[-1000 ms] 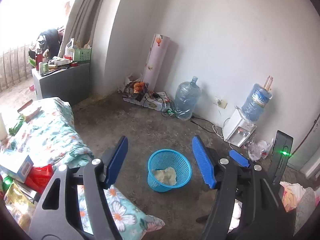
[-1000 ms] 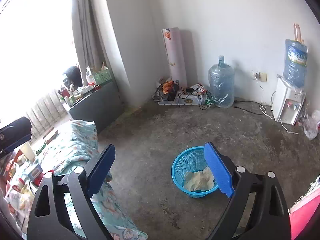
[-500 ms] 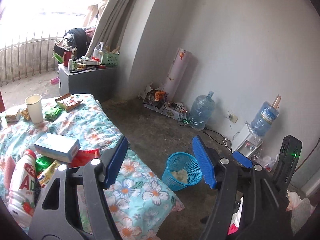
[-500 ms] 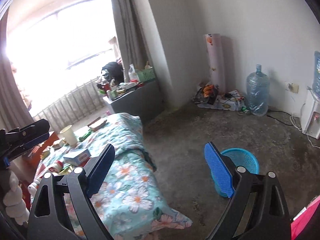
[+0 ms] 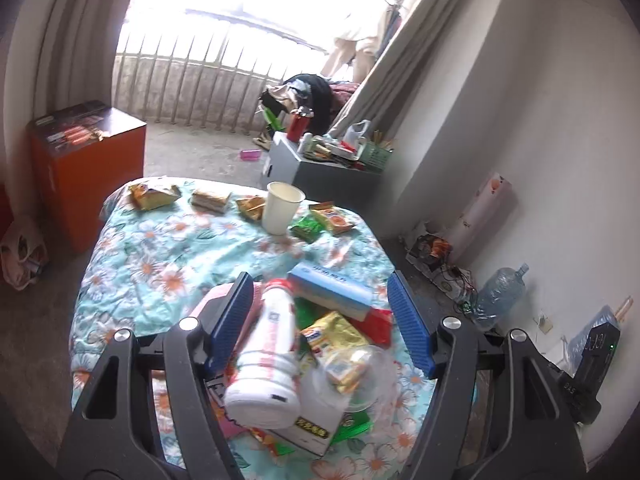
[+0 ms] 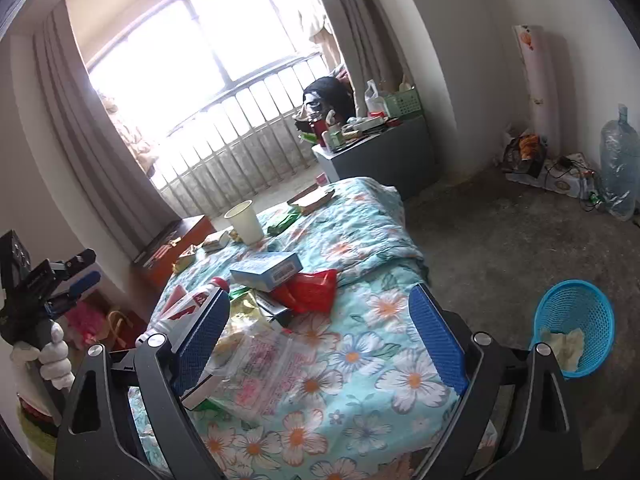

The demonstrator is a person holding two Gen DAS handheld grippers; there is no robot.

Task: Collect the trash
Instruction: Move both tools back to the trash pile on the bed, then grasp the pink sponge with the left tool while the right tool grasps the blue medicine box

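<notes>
A low table with a floral cloth (image 5: pixel 160 264) carries a pile of trash. In the left wrist view, my left gripper (image 5: pixel 320 320) is open and empty above a lying white bottle (image 5: pixel 268 356), a blue box (image 5: pixel 332 286), yellow wrappers (image 5: pixel 336 332) and a clear plastic lid (image 5: pixel 352 376). A paper cup (image 5: pixel 280 206) stands farther back among snack packets. In the right wrist view, my right gripper (image 6: pixel 320 336) is open and empty above a clear plastic bag (image 6: pixel 260 360), near a red wrapper (image 6: pixel 312 290). A blue basket (image 6: pixel 576 326) with crumpled paper stands on the floor at right.
An orange cabinet (image 5: pixel 84 160) stands left of the table. A grey cabinet (image 5: pixel 316 172) with clutter is by the window. Water jugs (image 6: pixel 618 160), cables and a roll (image 6: pixel 536 80) line the wall. My left gripper also shows in the right wrist view (image 6: pixel 72 280).
Both grippers have swung left from the blue basket on the floor to the table. The trash pile now lies under the open jaws. Both stay open.
</notes>
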